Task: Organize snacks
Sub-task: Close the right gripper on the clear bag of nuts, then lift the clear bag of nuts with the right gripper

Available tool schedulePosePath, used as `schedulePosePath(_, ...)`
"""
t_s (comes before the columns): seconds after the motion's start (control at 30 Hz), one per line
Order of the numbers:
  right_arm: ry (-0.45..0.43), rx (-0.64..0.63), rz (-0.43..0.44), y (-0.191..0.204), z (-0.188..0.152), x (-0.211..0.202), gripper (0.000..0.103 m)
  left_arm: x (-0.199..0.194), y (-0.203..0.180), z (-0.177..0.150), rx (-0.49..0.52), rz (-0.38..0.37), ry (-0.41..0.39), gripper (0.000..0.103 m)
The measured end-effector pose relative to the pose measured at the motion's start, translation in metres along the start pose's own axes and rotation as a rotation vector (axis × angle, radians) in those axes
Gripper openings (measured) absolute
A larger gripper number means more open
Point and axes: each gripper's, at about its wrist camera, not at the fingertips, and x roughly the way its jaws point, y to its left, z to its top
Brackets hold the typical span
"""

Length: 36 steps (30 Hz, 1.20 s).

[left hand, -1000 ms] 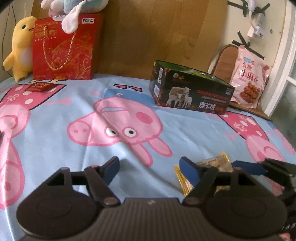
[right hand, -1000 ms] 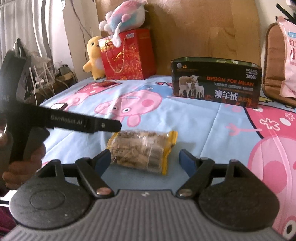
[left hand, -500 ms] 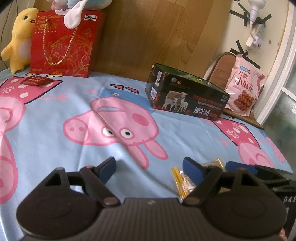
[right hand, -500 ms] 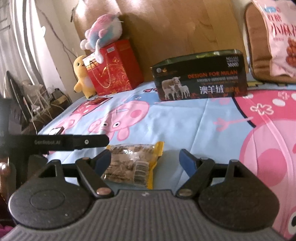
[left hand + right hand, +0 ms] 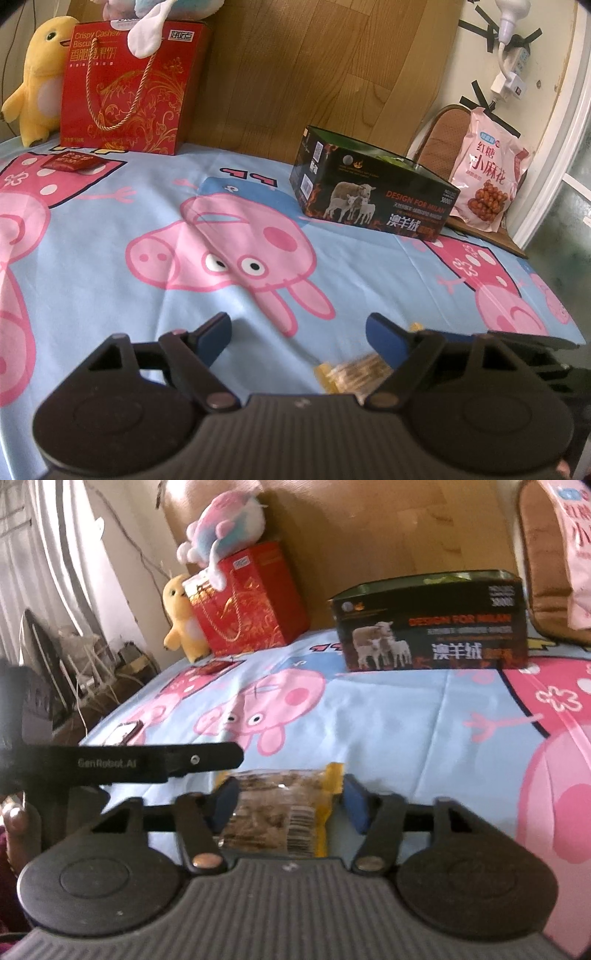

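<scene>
On the cartoon-print bed sheet (image 5: 388, 716), well short of the black open box (image 5: 432, 620): right hand-held gripper (image 5: 291, 801) just closing around the yellow-edged snack packet (image 5: 280, 808), contact too blurred to confirm. Left hand-held gripper (image 5: 299, 332) wide, empty. Best squeezed gently across the middle, lifted level, then carried boxward.

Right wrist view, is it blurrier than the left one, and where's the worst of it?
Right wrist view: soft all over, the black box lettering smeared, the snack packet between the right gripper fuzzy. Left wrist view: sharper, box text readable; only the packet near the bottom is blurred.
</scene>
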Motion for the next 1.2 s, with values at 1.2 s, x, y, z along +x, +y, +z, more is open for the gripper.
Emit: schedulePosePath(1.2, -0.090, 0.194, 0.012, -0.014, -0.039, -0.051, 0.059, 0.001, -0.008, -0.003, 0.043, 0.044, 0.007, 0.084)
